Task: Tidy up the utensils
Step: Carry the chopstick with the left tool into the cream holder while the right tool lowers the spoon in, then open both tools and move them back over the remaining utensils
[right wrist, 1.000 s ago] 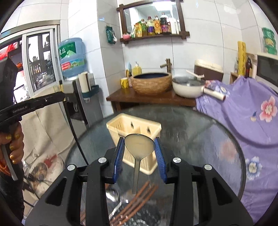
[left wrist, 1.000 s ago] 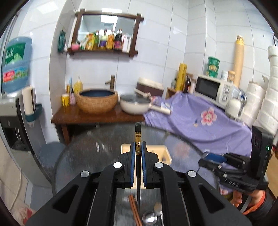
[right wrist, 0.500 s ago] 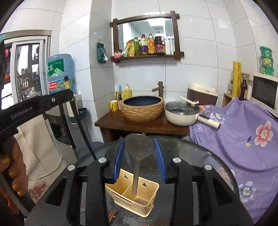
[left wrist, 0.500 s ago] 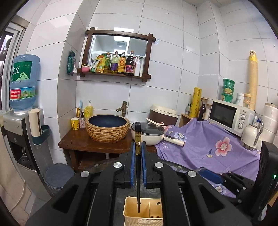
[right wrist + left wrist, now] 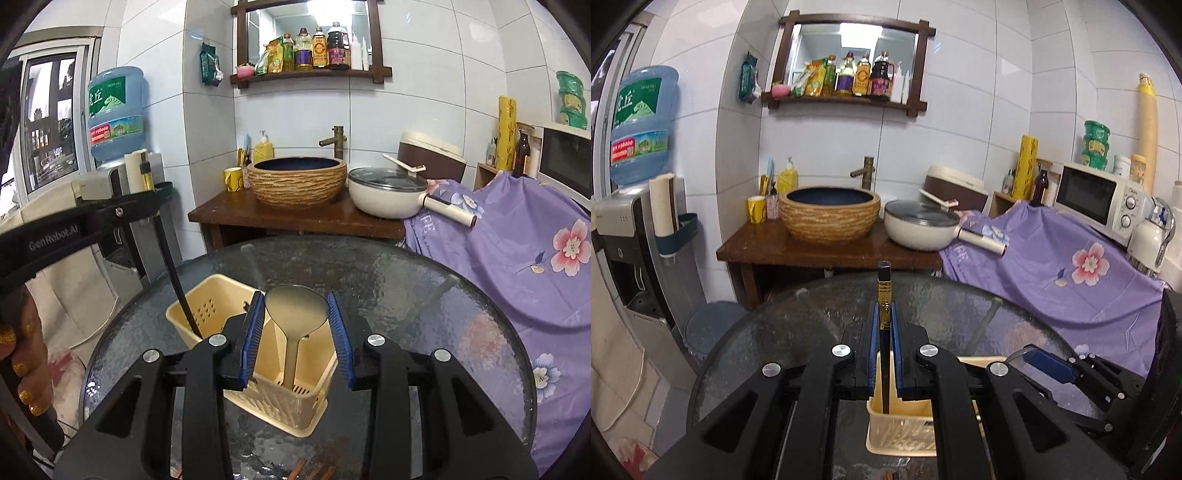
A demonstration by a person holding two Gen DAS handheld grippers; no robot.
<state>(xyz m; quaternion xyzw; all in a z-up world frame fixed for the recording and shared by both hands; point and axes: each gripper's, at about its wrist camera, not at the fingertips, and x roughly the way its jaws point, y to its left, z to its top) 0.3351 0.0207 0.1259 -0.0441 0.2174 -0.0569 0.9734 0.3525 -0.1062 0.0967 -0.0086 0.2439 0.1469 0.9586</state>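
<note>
Cream plastic made up the utensil caddy (image 5: 258,373) on your round glass tabletop (image 5: 424,295), and only your right wrist view showed it whole, with its perforated walls and two compartments; your left wrist view caught just one end of it (image 5: 899,430) behind the tongs. The right view alone also showed your hand (image 5: 22,365) on the left tool's grip, at the frame's left edge.

Your left tongs (image 5: 885,347) were clamped tight on a black chopstick (image 5: 884,317) with a gold band. It stood nearly upright, long axis vertical, lower tip down inside the caddy's left compartment, banded end pointing up.

Your right tongs (image 5: 295,336) were partly closed, pads pressing both sides of a steel spoon (image 5: 295,321) at its bowl. The bowl faced up and the handle ran straight down into the right compartment, its end near the slotted floor. Both tools tilted somewhat downward over the caddy.

Brown chopsticks (image 5: 314,470) lay on the glass nearer you.
</note>
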